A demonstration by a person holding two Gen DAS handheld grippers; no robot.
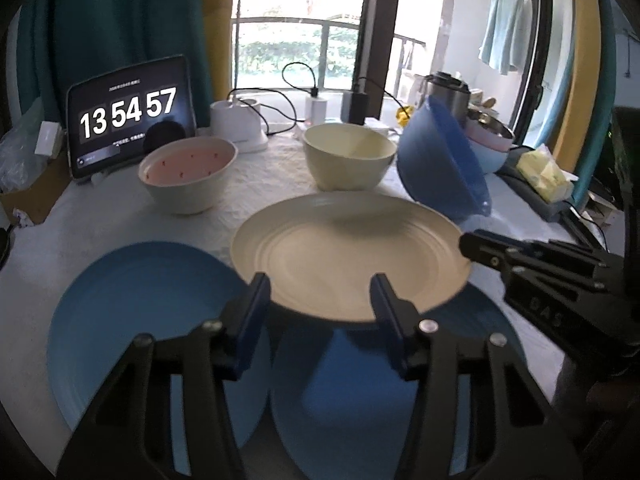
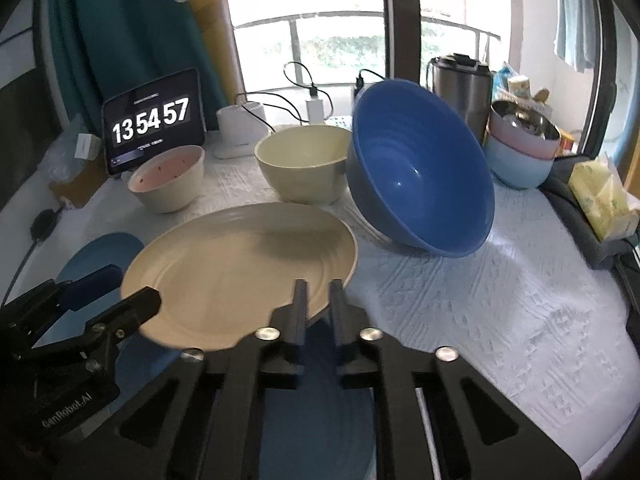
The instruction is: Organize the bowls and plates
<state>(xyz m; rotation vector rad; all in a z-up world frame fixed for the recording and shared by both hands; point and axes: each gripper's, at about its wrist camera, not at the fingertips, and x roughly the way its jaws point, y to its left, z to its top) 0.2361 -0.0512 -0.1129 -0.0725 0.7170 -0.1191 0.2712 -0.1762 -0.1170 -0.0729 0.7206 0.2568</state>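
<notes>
A cream plate (image 1: 344, 252) (image 2: 240, 268) hangs tilted above a blue plate (image 1: 400, 392) (image 2: 316, 408). My right gripper (image 2: 318, 294) is shut on the cream plate's right rim; it also shows in the left wrist view (image 1: 480, 250). My left gripper (image 1: 320, 292) is open, its jaws spread at the cream plate's near edge; it also shows in the right wrist view (image 2: 116, 292). A second blue plate (image 1: 148, 332) (image 2: 100, 256) lies to the left. Behind stand a pink-lined bowl (image 1: 188, 174) (image 2: 168, 178), a cream bowl (image 1: 348, 156) (image 2: 304, 164) and a tilted blue bowl (image 1: 444, 164) (image 2: 420, 168).
A tablet clock (image 1: 128, 116) (image 2: 154, 120) stands back left. A white charger base (image 1: 238, 124), cables and a steel pot (image 2: 460, 84) line the back. Stacked pastel bowls (image 2: 520, 152) and a tissue pack (image 2: 600, 200) sit at the right. A white cloth (image 2: 500, 280) covers the table.
</notes>
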